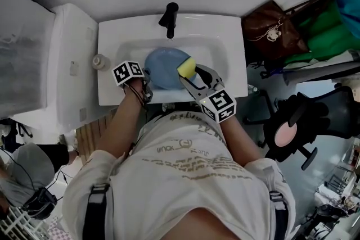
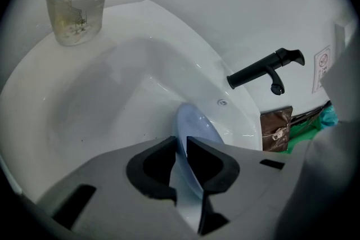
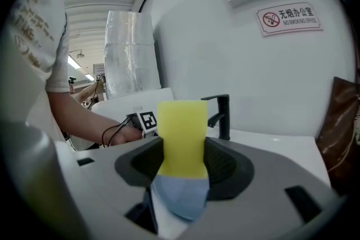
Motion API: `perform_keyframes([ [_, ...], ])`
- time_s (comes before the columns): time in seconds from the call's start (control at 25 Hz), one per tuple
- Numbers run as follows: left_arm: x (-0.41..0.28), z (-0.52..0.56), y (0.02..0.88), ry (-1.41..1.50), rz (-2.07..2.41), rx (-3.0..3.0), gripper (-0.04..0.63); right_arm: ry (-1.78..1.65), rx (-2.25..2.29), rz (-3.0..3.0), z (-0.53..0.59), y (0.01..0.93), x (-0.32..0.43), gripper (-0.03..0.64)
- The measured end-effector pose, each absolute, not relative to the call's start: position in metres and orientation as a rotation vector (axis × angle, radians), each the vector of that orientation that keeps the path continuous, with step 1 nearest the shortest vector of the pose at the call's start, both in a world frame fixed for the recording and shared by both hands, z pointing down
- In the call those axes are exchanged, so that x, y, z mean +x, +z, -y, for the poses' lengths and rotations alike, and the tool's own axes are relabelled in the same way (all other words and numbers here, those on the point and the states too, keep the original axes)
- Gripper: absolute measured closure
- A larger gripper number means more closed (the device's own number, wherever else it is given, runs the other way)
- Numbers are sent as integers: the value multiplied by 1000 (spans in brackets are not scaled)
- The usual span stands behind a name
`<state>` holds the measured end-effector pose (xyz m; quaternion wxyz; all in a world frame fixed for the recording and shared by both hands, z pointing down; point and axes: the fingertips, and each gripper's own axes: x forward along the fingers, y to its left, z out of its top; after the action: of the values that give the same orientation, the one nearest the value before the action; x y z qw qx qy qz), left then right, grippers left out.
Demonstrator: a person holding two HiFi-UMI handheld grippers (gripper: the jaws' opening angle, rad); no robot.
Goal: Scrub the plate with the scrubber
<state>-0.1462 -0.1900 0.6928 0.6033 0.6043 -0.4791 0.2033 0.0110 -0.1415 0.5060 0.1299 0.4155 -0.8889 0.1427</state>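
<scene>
A pale blue plate stands tilted in the white sink basin. My left gripper reaches it from the left. In the left gripper view the plate's rim fills the narrow gap of the left gripper, and both dark pads lie against it. My right gripper is shut on a yellow scrubber at the plate's right edge. In the right gripper view the scrubber stands upright in the right gripper, with the blue plate just beneath it.
A black faucet stands at the sink's back. A clear glass cup with sticks sits on the sink's left corner. A brown bag hangs to the right, and an office chair stands lower right.
</scene>
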Motion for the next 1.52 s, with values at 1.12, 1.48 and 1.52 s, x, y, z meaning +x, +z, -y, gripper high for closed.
perform_keyframes([
  [1.12, -110, 253, 459, 515, 1637, 2401, 571, 229, 1834, 2598, 211, 393, 82, 400],
  [1.48, -84, 244, 380, 329, 1660, 2550, 569, 108, 1989, 2541, 213, 344, 92, 414],
  [1.52, -82, 244, 379, 324, 1650, 2553, 569, 106, 1998, 2523, 214, 343, 94, 417],
])
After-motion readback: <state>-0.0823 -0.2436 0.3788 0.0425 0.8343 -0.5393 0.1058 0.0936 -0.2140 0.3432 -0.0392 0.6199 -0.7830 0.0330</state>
